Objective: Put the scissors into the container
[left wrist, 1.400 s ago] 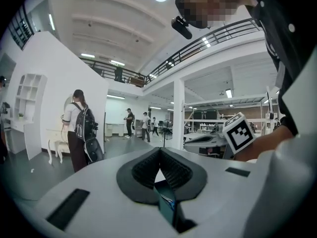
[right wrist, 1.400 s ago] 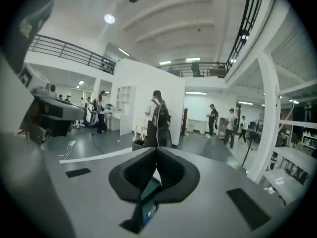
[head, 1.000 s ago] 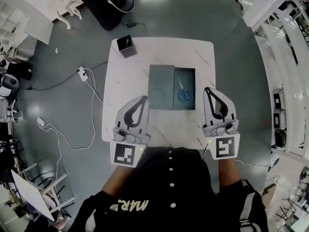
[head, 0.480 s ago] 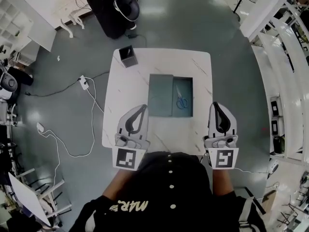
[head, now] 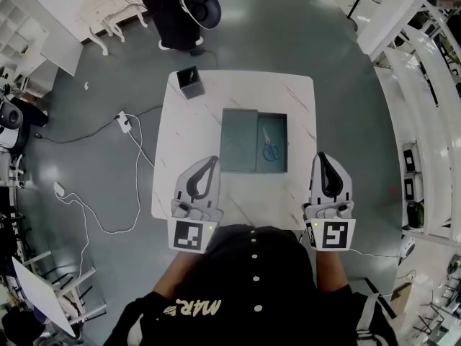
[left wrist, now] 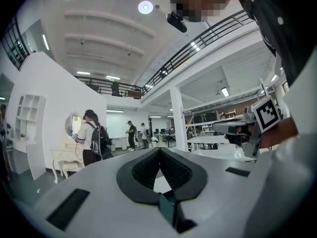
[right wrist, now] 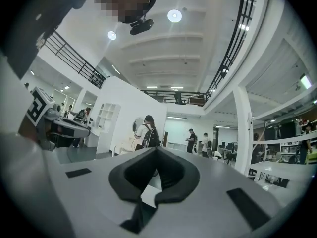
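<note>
Blue-handled scissors lie inside the open right half of the grey-green container in the middle of the white marble table. My left gripper hovers over the table's near left edge, and my right gripper over its near right edge. Both are well back from the container. In the left gripper view the left gripper is shut with nothing between its pads. In the right gripper view the right gripper is shut and empty too. Both gripper views look out across the hall, not at the table.
A small black holder stands at the table's far left corner. White cables trail over the floor to the left. A chair stands beyond the table. People stand far off in the hall, one with a backpack.
Both grippers drew back from the container toward my body, the right one off to the table's edge. In the last half second they barely moved.
</note>
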The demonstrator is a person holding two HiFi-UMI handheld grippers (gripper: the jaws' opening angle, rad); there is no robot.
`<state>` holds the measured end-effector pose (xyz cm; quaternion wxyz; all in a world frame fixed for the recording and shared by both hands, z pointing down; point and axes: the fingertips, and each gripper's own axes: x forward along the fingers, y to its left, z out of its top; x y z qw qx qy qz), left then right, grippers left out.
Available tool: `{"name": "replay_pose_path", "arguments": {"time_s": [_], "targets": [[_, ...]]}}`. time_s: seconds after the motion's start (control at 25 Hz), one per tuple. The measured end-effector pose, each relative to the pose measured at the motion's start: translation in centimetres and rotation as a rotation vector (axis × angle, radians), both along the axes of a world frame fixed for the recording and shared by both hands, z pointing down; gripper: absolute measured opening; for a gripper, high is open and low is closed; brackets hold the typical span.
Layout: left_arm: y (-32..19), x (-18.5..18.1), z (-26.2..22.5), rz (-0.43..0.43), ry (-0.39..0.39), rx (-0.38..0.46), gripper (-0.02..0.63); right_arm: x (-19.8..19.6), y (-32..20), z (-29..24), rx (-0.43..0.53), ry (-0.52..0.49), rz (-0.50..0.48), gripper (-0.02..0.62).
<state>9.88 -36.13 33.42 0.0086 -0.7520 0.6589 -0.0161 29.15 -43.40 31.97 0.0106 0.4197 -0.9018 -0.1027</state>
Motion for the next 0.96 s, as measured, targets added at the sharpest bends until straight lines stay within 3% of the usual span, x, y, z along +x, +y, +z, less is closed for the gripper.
{"name": "replay_pose_path", "arguments": {"time_s": [0.96], "targets": [[0.1, -0.6, 0.4, -0.018, 0.004, -0.019, 0.026, -1.3, -0.3, -1.1, 0.005, -0.009, -0.045, 0.014]]}}
